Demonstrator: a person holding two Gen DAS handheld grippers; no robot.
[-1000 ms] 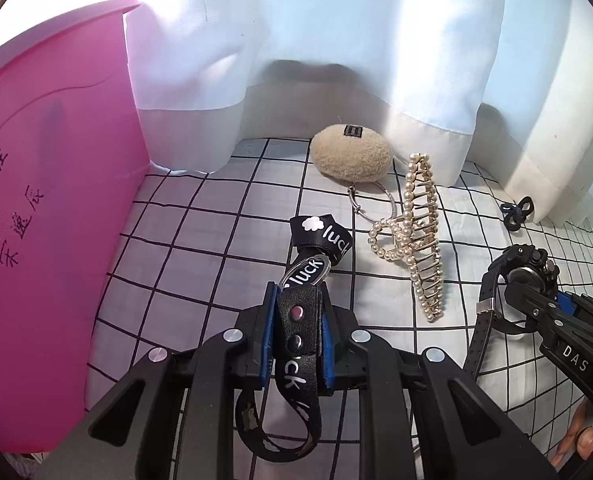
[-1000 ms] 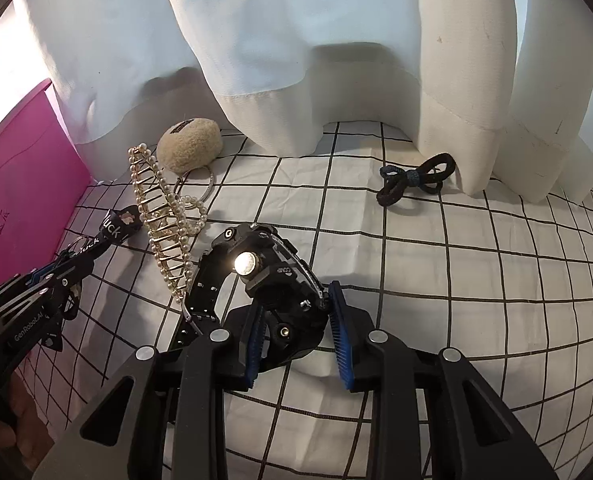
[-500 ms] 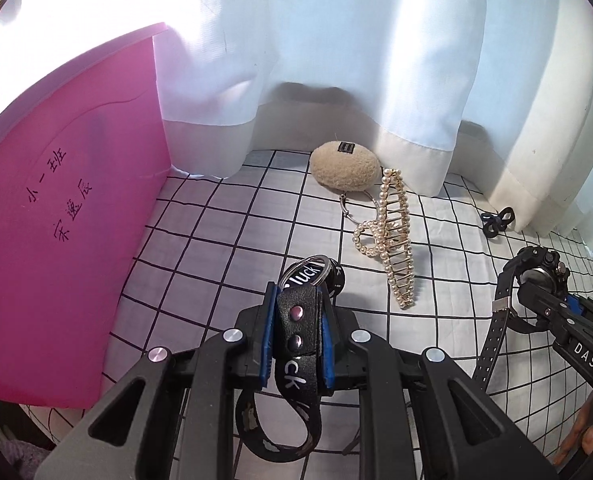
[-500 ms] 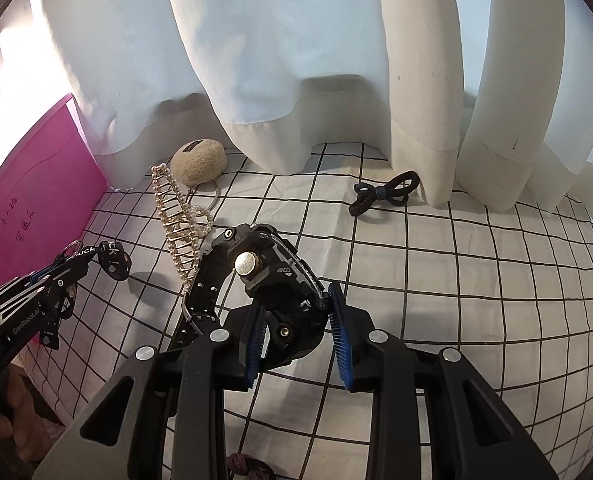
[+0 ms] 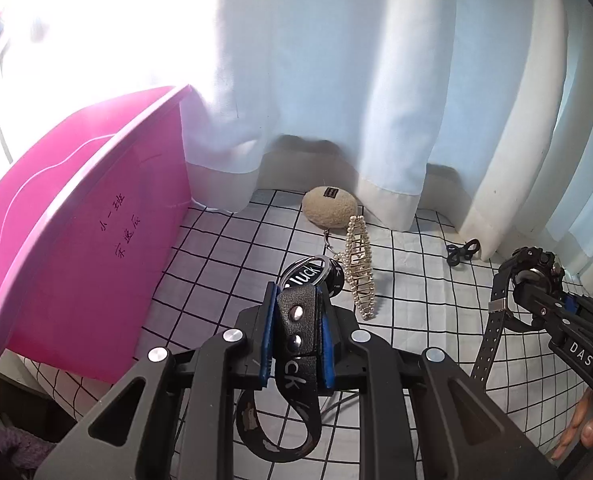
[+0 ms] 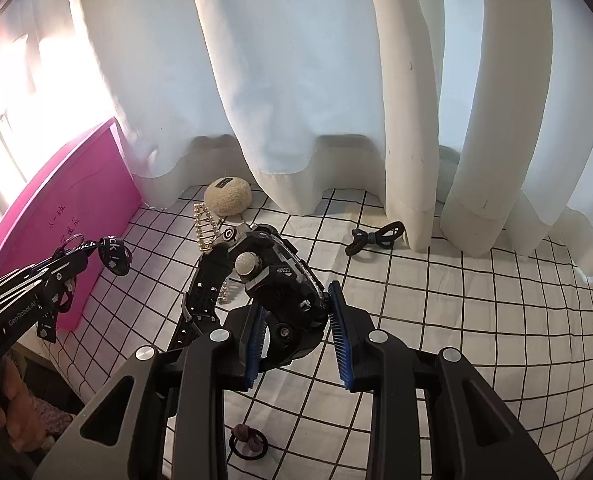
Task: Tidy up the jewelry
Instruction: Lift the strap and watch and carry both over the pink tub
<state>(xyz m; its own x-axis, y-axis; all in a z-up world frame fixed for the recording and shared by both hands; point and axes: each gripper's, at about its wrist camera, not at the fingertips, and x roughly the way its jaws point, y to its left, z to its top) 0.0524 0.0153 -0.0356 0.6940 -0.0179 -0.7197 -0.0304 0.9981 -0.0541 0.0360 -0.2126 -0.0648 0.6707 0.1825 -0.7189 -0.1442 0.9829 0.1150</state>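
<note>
At centre bottom of the left wrist view, the left gripper (image 5: 296,320) is clamped on a black strap keychain (image 5: 296,334). At centre of the right wrist view, a black watch (image 6: 280,280) is gripped between the right gripper (image 6: 298,326) pads above the checked cloth (image 6: 476,320); a pink bin (image 5: 76,232) is seen at left.

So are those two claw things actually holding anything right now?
Yes. The left gripper clamps the black "luck" strap keychain by its studded tab; the right gripper holds the black wristwatch by its case.
</note>
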